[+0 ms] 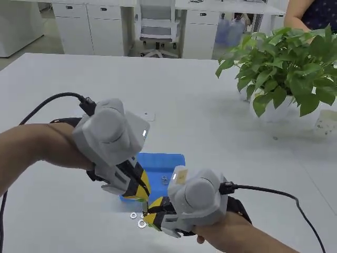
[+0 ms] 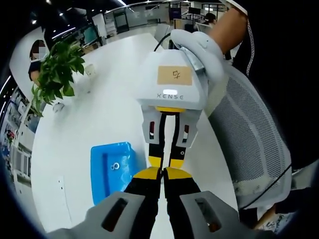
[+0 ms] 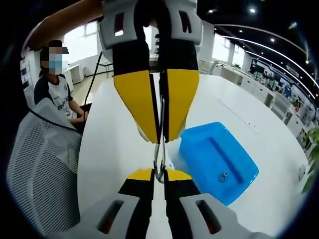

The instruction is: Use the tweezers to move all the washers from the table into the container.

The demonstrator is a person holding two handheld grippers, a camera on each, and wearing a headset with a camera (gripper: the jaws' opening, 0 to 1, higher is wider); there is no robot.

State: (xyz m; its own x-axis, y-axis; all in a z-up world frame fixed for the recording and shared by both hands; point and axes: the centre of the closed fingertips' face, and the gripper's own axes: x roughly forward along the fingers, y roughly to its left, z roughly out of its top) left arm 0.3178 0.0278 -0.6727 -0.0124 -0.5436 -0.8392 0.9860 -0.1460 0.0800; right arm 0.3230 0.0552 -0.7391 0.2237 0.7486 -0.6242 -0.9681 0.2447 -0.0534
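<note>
Steel tweezers (image 3: 160, 154) run as a thin line straight between the two grippers, which meet nose to nose at the lower middle of the head view. In the right gripper view the left gripper (image 3: 160, 135) comes down from the top with its yellow jaws closed to a slit on the upper part of the tweezers. The right gripper (image 3: 159, 175) has its own jaws drawn in just as tight around the rounded lower end. Which of the two carries the load I cannot tell. Two loose washers (image 1: 141, 224) lie on the white table (image 1: 63, 84) just left of the right gripper's jaws, near the front edge of the blue container (image 1: 168, 159), so the right gripper looks the nearer one. From here the tweezers' long axis seems to lie level rather than pointing down at them, so it needs tipping down. At least one washer already sits inside the container (image 3: 223, 175). White lettering on the right gripper's casing, seen in the left gripper view, reads something like "XENSE". A tan sticker (image 2: 174, 75) above it bears a handwritten mark I can't read.
</note>
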